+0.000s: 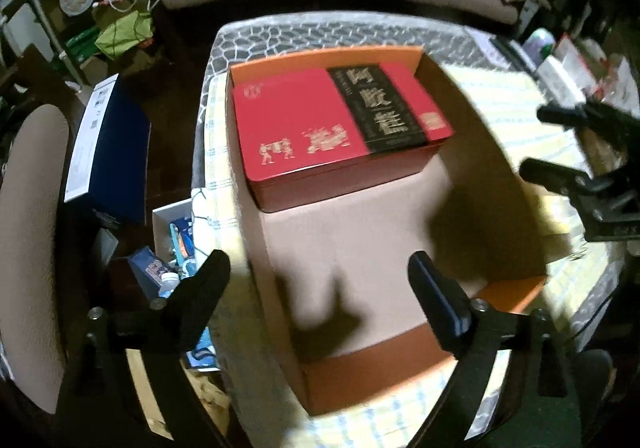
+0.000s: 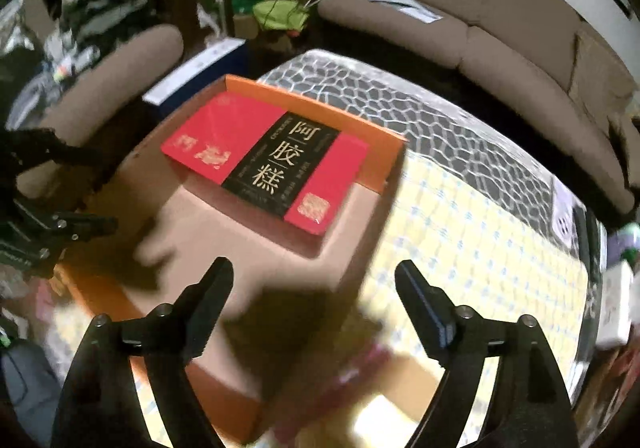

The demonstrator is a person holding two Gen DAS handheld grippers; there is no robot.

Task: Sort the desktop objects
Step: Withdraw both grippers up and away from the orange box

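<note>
Left gripper [image 1: 320,276] held with jaws spread wide, nothing between them, hovering over the near end of the orange box [image 1: 516,294]. Right gripper [image 2: 314,280] likewise spread and empty, above the same box's near half. Best to come down level, 1 gripper per side, and avoid knocking the thin walls. Red tin [image 1: 320,136] lying flat at the far end of the box, rounded corners, glossy lid, black band with gold characters. Box lining matte, pale pink. Beneath, a checked cloth [image 2: 480,248] over a pebble-patterned table [image 2: 420,104].
</note>
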